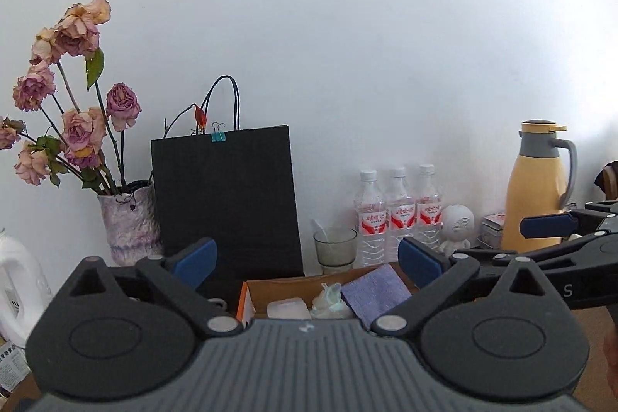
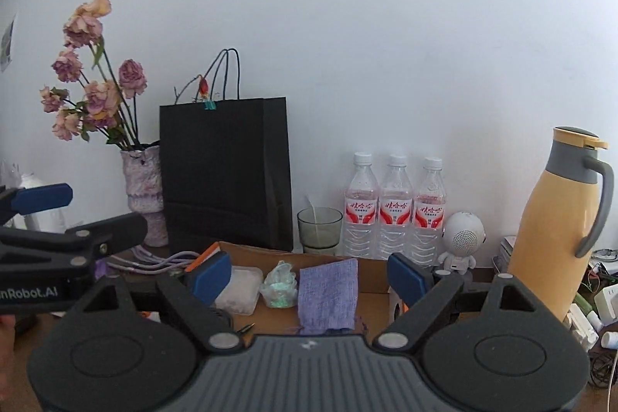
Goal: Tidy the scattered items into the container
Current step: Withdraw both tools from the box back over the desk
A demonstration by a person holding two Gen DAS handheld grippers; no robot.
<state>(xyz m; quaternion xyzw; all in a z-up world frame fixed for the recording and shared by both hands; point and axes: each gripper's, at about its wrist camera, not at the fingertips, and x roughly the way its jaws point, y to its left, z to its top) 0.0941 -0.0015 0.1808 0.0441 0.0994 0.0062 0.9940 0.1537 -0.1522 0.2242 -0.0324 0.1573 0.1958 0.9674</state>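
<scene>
- White plastic jug [image 1: 17, 280] at far left edge, partly cut off by the frame.
- Dried roses [image 1: 73, 95] upright in a mottled purple-white vase [image 1: 129, 224], near the wall.
- Black paper bag [image 1: 228, 199] upright just right of the vase, teal binder clip [image 1: 218, 137] on its top edge.
- Purple cables [image 2: 154, 263] loose on the table, near side of the bag, left of the box.
- Left gripper [image 1: 307, 259]: blue-padded fingers [image 1: 197, 259] spread wide, nothing between them, raised on the near side of the box.
- Cardboard box [image 2: 370, 278], open-topped, on the table in front of the bag and bottles; orange edge at its left corner.
- Inside the box, left to right: clear plastic case [image 2: 241, 290], crumpled pale green wrapper [image 2: 280, 284], purple cloth pouch [image 2: 327, 294] lying flat. Case and wrapper touching; wrapper just beside the pouch.
- Right gripper [image 2: 309, 275]: fingers [image 2: 405, 277] spread apart, empty, hovering near side of the box, its contents visible between them.
- Green-tinted glass [image 2: 320, 228] with a white spoon in it, behind the box.
- Three water bottles [image 2: 396, 207] with red labels, side by side against the wall.
- White round-headed robot speaker [image 2: 461, 240] just right of the bottles.
- Yellow thermos jug [image 2: 548, 230] with grey handle, far right.
- Small clutter, a power strip among it [image 2: 604, 300], at the right edge; too small to tell apart.
</scene>
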